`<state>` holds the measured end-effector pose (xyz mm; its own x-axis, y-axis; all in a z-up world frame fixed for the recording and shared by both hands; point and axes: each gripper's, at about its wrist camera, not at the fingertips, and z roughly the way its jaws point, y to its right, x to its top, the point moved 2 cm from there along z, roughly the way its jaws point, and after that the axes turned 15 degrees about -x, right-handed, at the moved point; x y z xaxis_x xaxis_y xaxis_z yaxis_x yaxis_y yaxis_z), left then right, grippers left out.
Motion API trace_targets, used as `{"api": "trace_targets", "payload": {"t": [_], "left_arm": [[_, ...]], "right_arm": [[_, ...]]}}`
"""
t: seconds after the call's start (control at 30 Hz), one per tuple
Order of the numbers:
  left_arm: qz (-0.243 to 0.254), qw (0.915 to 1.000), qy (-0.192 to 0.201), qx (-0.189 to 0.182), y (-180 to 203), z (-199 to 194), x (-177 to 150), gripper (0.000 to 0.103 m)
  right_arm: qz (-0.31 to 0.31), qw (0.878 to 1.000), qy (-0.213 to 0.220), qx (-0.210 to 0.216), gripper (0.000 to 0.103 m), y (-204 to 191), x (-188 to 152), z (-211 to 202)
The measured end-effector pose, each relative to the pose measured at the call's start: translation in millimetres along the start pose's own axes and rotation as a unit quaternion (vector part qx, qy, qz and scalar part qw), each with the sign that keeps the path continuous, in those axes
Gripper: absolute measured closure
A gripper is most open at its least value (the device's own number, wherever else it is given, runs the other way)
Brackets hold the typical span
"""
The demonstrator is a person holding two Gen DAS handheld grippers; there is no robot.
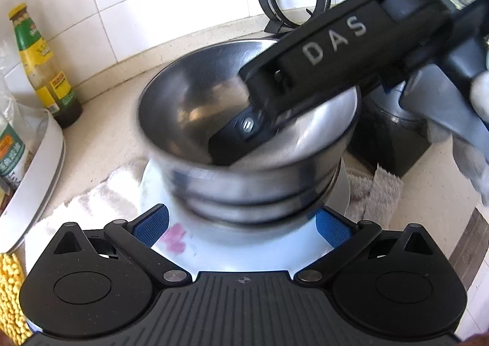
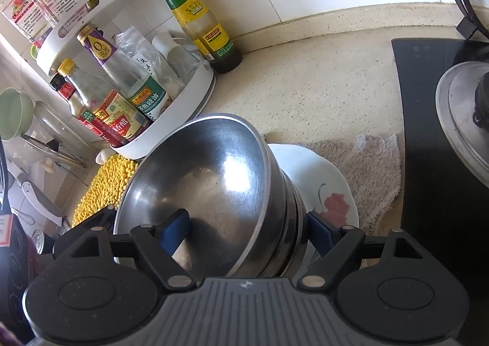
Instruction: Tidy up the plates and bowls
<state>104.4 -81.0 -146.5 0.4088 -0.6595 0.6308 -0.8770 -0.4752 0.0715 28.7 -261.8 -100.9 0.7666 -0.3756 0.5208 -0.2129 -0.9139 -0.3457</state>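
Observation:
A stack of steel bowls [image 1: 244,138] stands on a white plate with a pink flower [image 1: 183,242]. My left gripper [image 1: 241,225] is open, its blue pads either side of the stack's base above the plate. My right gripper [image 2: 244,226] straddles the stack's wall, one blue pad [image 2: 175,230] inside the top bowl [image 2: 198,181] and the other outside by the plate [image 2: 321,187]. The jaws stand wide, not pinched. In the left wrist view the right gripper [image 1: 259,119] reaches into the top bowl from the right.
A white rack of sauce bottles [image 2: 122,95] stands left of the bowls, with a tall yellow-capped bottle [image 2: 198,19] by the tiled wall. A beige towel [image 2: 360,168] and a yellow mat [image 2: 104,187] lie under the plate. A black stove [image 2: 443,132] with a steel lid is at right.

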Motion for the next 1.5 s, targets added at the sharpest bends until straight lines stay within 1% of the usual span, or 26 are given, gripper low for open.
{"api": "trace_targets", "payload": {"t": [0.1,0.23,0.37,0.4,0.47,0.53,0.6,0.67,0.8,0.93,1.0,1.17,1.23,1.3,1.37,1.5], "left_arm": [[-0.01,0.9999,-0.001,-0.001,-3.4,-5.5,-4.9,0.0],[-0.029,0.9996,0.006,0.004,-6.3,-15.8,-12.4,0.0],[-0.051,0.9984,0.022,0.01,-4.4,-30.8,-14.2,0.0],[-0.056,0.998,0.026,0.014,-2.1,-35.7,-14.6,0.0],[-0.064,0.9971,0.038,0.015,2.6,-44.3,-14.3,0.0],[-0.065,0.9967,0.046,0.018,9.3,-50.4,-12.8,0.0],[-0.064,0.996,0.052,0.032,13.4,-54.4,-10.7,0.0],[-0.067,0.995,0.057,0.047,15.8,-59.2,-8.9,0.0],[-0.093,0.9917,0.069,0.057,15.2,-71.7,-10.8,0.0],[-0.115,0.9864,0.085,0.08,16.0,-87.0,-11.8,0.0],[-0.122,0.9834,0.096,0.093,18.7,-94.9,-12.0,0.0],[-0.138,0.9758,0.111,0.129,25.4,-108.2,-13.3,0.0],[-0.147,0.9735,0.118,0.13,27.6,-112.1,-15.5,0.0],[-0.164,0.971,0.123,0.124,27.3,-115.7,-19.7,0.0],[-0.176,0.9688,0.122,0.124,27.2,-117.0,-23.9,0.0],[-0.19,0.9656,0.122,0.128,28.2,-120.6,-30.2,0.0]], "right_arm": [[0.003,1.0,0.012,0.002,0.014,-0.1,0.3,-8.5],[-0.003,0.999,0.053,-0.006,0.013,-2.4,-1.8,-36.9],[-0.022,0.994,0.103,-0.009,0.008,-13.1,-8.2,-73.9],[-0.028,0.993,0.112,-0.01,0.005,-16.4,-9.2,-79.5],[-0.044,0.991,0.123,-0.021,0.004,-21.8,-9.0,-83.7],[-0.031,0.991,0.128,-0.018,0.004,-20.1,-7.1,-85.0],[-0.013,0.99,0.139,-0.013,0.004,-15.8,-8.3,-90.5],[-0.012,0.987,0.156,-0.023,0.004,-14.0,-11.3,-99.8],[-0.014,0.982,0.182,-0.042,0.004,-15.5,-25.0,-120.5],[-0.022,0.979,0.196,-0.054,0.004,-27.9,-52.2,-136.5],[-0.022,0.979,0.195,-0.057,0.004,-33.3,-65.2,-140.9],[-0.019,0.974,0.209,-0.081,0.004,-44.3,-86.8,-149.6],[-0.022,0.972,0.214,-0.094,0.004,-47.8,-92.1,-151.1],[-0.019,0.972,0.214,-0.096,0.004,-49.9,-95.3,-152.1],[-0.018,0.972,0.214,-0.097,0.003,-52.9,-98.8,-152.9],[-0.031,0.97,0.216,-0.111,0.003,-59.8,-106.2,-151.3]]}}
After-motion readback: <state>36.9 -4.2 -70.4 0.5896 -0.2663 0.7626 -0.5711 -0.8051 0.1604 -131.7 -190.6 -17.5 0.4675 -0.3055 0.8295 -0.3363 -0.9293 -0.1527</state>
